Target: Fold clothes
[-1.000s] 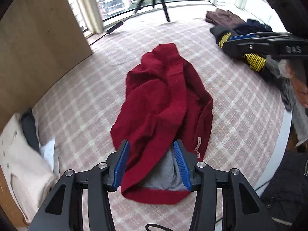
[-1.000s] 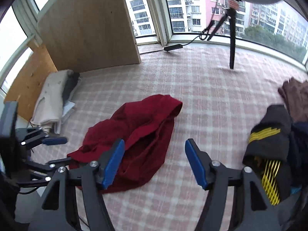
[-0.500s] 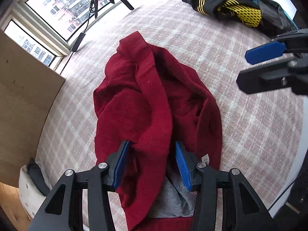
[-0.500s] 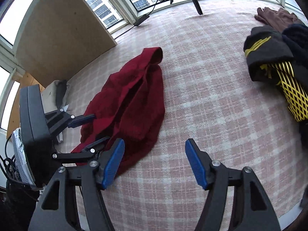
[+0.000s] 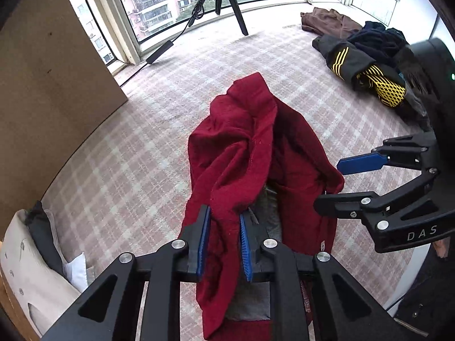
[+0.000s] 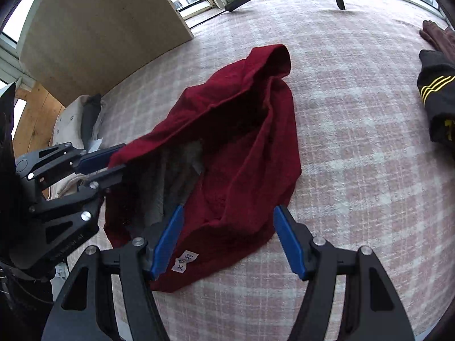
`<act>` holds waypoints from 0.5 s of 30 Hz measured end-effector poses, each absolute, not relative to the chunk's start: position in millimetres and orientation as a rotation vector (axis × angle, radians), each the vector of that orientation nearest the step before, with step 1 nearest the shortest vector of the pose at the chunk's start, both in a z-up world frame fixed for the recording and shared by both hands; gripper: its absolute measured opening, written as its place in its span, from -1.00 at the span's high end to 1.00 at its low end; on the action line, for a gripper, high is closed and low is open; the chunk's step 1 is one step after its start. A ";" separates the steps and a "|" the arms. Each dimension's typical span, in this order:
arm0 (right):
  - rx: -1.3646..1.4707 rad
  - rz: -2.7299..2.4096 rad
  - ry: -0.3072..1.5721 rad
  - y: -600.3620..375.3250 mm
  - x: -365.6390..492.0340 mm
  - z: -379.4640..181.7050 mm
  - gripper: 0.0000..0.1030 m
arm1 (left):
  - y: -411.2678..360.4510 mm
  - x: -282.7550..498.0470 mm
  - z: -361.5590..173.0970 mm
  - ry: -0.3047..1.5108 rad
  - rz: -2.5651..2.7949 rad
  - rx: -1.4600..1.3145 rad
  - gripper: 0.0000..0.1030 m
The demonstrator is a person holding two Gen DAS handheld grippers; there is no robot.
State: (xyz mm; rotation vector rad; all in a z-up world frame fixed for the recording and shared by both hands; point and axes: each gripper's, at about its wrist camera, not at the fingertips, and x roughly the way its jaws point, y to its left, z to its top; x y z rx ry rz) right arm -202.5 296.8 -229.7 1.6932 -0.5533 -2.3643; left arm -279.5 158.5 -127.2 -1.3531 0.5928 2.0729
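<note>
Checked pink-and-white fabric (image 5: pixel 159 153) covers the work surface, bounded by windows at the far side and a wooden panel (image 5: pixel 42 85) at the left. Unfolded clothes (image 5: pixel 366 59) lie in a heap at the far right; a pale folded stack (image 5: pixel 25 267) sits at the near left, well apart from the work.

1 red garment (image 5: pixel 241 153) lies mid-surface, long axis running away from the operator, grey lining exposed at the near end. Left gripper (image 5: pixel 224 244) pinches a raised ridge of the garment's left near edge. Right gripper (image 6: pixel 227 241) is spread wide, jaws straddling the right near hem beside a white label (image 6: pixel 184 261), not yet closed.

Judgement: the right gripper is nearer the free hem; closing there would give 2 hold points for spreading
</note>
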 end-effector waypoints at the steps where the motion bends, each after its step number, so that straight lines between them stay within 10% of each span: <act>1: 1.667 -2.367 -0.576 301.3 -200.0 -228.8 -0.26 | 155.1 -282.6 -126.8 0.572 2.079 -1.359 0.66; 7: 1.551 -2.372 -0.617 322.0 -192.3 -220.1 0.18 | 139.0 -292.5 -119.1 0.505 2.109 -1.373 0.77; 15: 1.658 -2.340 -0.710 326.5 -195.4 -230.5 0.09 | 136.4 -293.5 -114.8 0.498 2.115 -1.368 0.79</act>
